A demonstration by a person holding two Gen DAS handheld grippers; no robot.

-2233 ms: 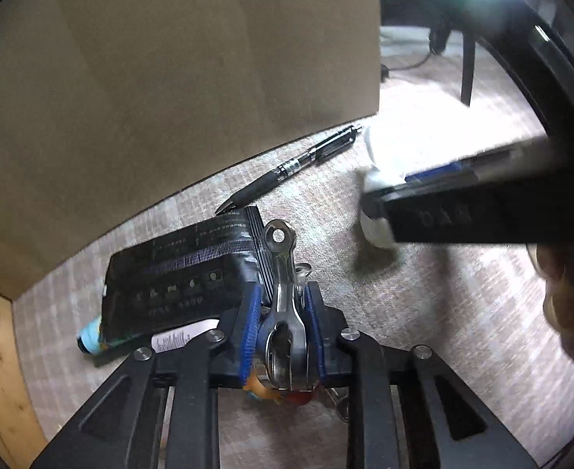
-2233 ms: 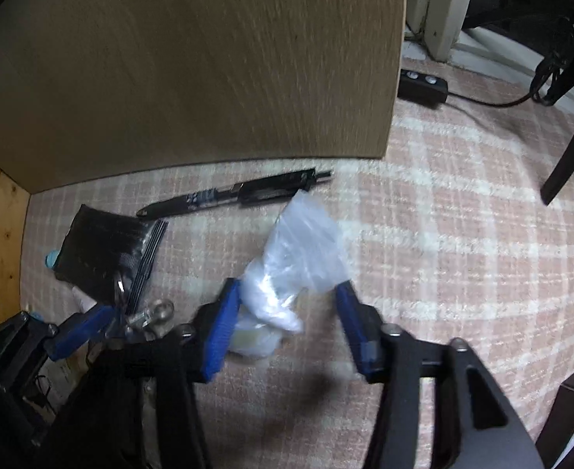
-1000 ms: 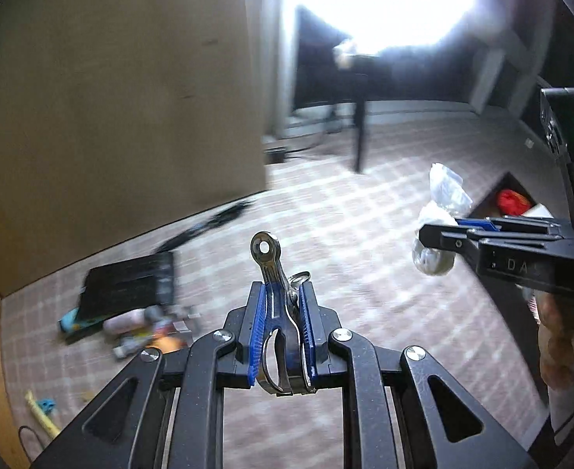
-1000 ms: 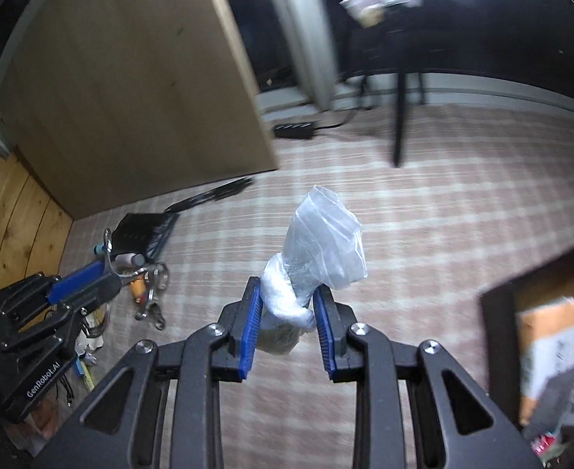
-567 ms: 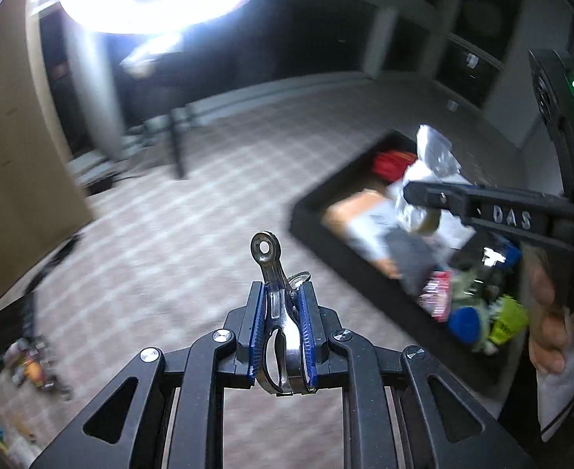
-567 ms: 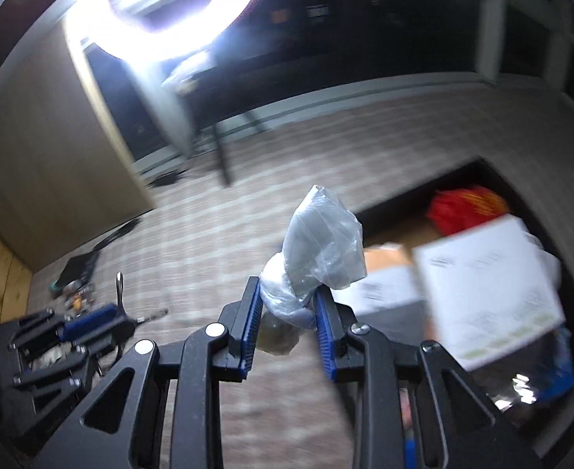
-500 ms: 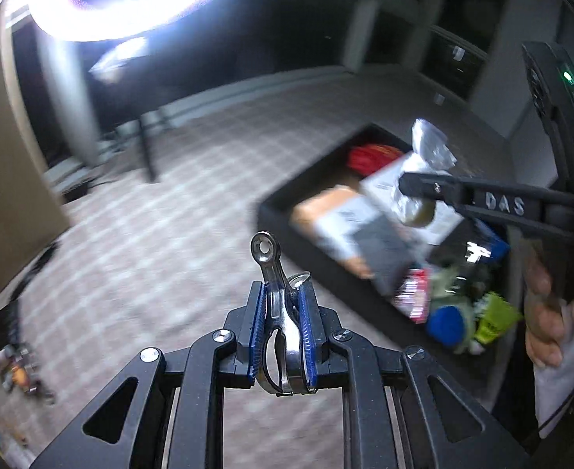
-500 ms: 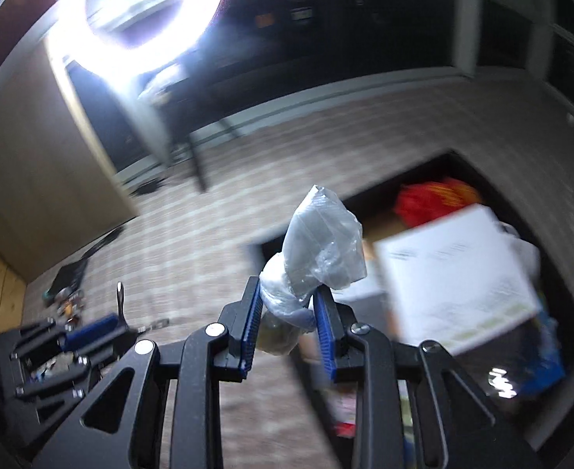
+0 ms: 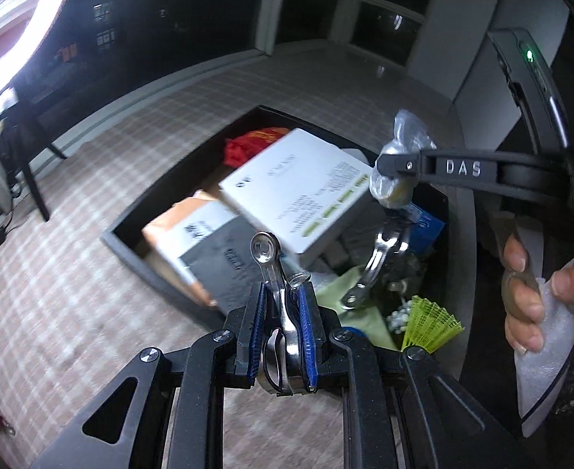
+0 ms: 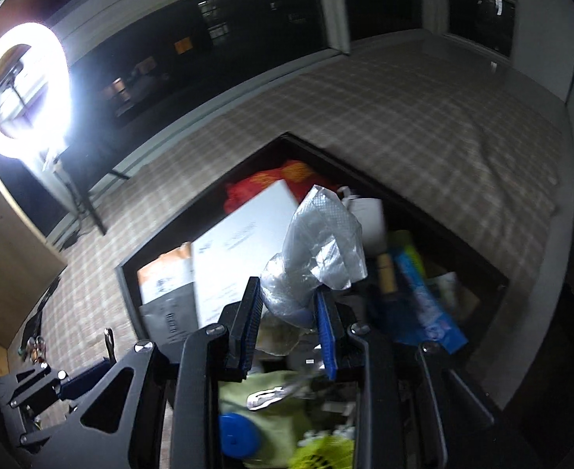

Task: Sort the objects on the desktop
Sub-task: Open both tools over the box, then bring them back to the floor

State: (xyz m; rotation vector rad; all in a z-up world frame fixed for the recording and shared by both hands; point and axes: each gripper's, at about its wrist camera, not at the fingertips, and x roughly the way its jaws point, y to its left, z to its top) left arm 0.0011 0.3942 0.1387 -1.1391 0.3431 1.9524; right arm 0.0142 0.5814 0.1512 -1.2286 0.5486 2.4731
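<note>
Both hand-held grippers carried from cluttered table end to over black bin (image 9: pixel 161 269): left hand-held gripper (image 9: pixel 283 308) clenched on metal clip (image 9: pixel 271 269); right hand-held gripper (image 10: pixel 288 312) grasping plastic bag (image 10: pixel 318 246).

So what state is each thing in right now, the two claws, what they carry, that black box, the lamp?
Left gripper: shut on the metal clip.
Metal clip: clamped, its ring end sticking up past the pads.
Right gripper: shut on the plastic bag.
Plastic bag: crumpled, pinched at its lower end, held over the bin.
Bin: open-topped, cluttered with boxes and small items.
Ring light: switched on.
</note>
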